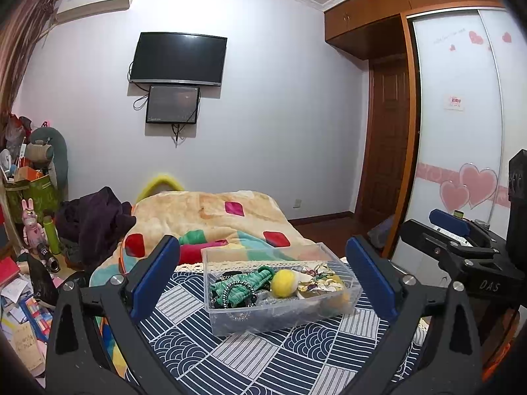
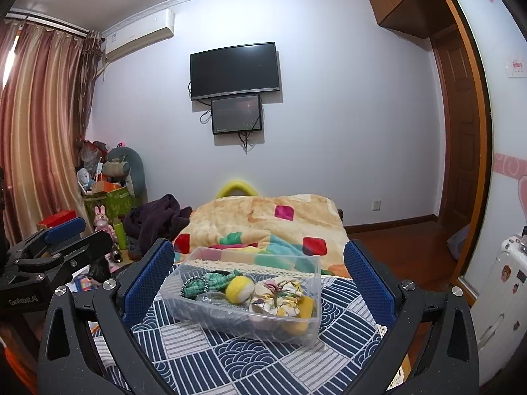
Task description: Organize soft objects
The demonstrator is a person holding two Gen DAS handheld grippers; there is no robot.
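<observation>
1. The left claw (image 1: 263,276) is held wide open, released, with nothing between its 2 blue pads; no contact with the clear plastic box (image 1: 280,291) is seen.
2. The right claw (image 2: 258,278) is likewise spread wide and empty, its pads flanking the box (image 2: 243,296) in view without touching it.
3. The box is set on a blue-and-white patterned cloth (image 1: 237,349), towards its far edge, where a lace trim is seen.
4. Inside the box, soft things are heaped: a green knitted piece (image 1: 245,284), a yellow-and-white ball (image 1: 283,283), and a floral scrunchie (image 2: 280,294).
5. Beyond the cloth, a patchwork blanket (image 1: 210,217) is spread on the bed.
</observation>
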